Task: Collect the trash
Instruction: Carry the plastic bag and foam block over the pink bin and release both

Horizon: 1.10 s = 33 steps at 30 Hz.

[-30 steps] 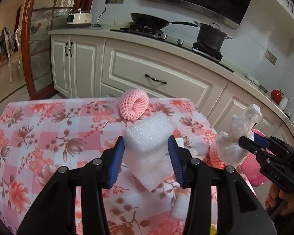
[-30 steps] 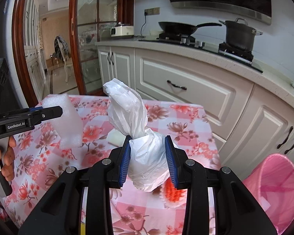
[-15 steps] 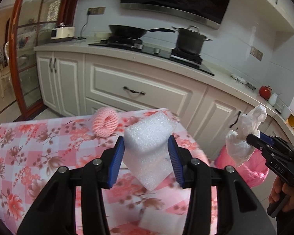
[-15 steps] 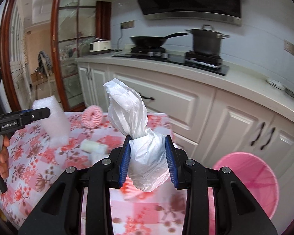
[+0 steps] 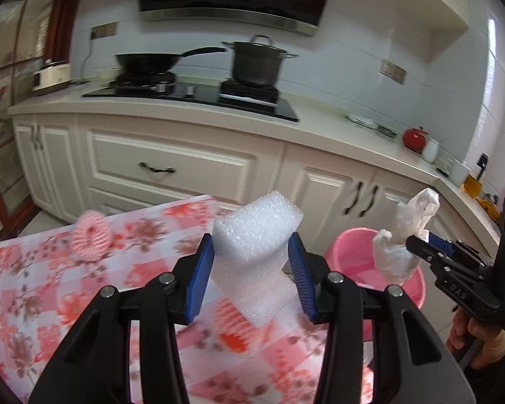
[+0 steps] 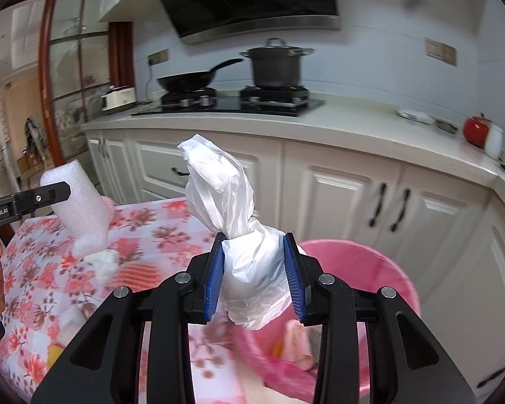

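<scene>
Both black plastic tongs, left tongs (image 5: pixel 250 269) and right tongs (image 6: pixel 253 272), carry ribbed blue pads (image 6: pixel 213 277); silver screws (image 6: pixel 182 277) sit behind them, white lettering along one side.

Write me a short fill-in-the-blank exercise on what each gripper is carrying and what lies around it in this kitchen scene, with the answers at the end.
1. The left gripper is shut on a white block of ____.
2. The right gripper grips a crumpled white plastic ____.
3. The bin below the right gripper is coloured ____.
4. On the stove, the frying pan sits to the ____ of the lidded pot.

Answers: foam; bag; pink; left
</scene>
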Available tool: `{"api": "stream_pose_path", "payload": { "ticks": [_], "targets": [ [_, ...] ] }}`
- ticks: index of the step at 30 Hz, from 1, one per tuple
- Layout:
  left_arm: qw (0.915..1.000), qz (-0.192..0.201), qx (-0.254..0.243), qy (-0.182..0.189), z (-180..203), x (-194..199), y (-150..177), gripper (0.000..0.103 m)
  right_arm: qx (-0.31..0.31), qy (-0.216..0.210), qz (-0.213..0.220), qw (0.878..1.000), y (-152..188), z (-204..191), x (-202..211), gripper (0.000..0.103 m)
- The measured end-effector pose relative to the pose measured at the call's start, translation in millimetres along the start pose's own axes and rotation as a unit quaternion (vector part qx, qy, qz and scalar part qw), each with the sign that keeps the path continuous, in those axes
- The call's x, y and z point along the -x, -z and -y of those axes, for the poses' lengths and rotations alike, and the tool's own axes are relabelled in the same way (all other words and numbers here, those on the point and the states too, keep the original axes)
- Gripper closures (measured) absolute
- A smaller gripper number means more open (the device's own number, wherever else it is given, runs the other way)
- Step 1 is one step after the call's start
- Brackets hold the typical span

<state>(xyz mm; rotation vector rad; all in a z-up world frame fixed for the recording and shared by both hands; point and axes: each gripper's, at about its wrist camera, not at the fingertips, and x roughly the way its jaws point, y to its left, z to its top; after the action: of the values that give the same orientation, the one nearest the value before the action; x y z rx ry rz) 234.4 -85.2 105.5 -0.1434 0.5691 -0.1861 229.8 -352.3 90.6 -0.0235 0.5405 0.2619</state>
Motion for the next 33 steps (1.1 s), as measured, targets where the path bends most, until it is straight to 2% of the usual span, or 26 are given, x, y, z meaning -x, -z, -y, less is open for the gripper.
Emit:
{"api": "stream_pose_path", "payload": {
  "ticks": [9, 15, 25, 28, 29, 30, 33],
  "targets": [
    [0.998, -0.018, -0.026, 0.054, 77.1, -39.6, -7.5, 0.059, -0.036, 0.035, -0.002, 0.999, 14.7, 59.9, 3.4, 0.069],
    [0.9945, -0.036, -0.038, 0.09, 124.8, -65.9, -1.1, 0.059, -0.06, 0.05, -0.005, 0.997, 23.7, 90.4, 2.1, 0.069],
    [0.9905, -0.07, -0.049, 0.108, 164.8, -100.0, 14.6, 0.058, -0.076, 0.058, -0.006, 0.995, 32.5, 112.8, -1.0, 0.067],
    [0.9896, -0.078, -0.049, 0.11, 168.1, -107.9, 18.3, 0.054, -0.08, 0.065, -0.007, 0.995, 33.6, 116.7, -2.1, 0.063],
    [0.9895, -0.081, -0.05, 0.108, 168.4, -110.1, 19.5, 0.053, -0.08, 0.065, -0.007, 0.995, 33.8, 117.0, -2.6, 0.059],
    [0.9895, -0.083, -0.049, 0.108, 167.7, -111.6, 20.9, 0.053, -0.081, 0.067, -0.007, 0.994, 34.6, 117.5, -2.9, 0.05],
    [0.9897, -0.083, -0.047, 0.108, 164.5, -111.7, 23.4, 0.048, -0.079, 0.073, -0.008, 0.994, 36.6, 118.2, -3.9, 0.047]
  ]
}}
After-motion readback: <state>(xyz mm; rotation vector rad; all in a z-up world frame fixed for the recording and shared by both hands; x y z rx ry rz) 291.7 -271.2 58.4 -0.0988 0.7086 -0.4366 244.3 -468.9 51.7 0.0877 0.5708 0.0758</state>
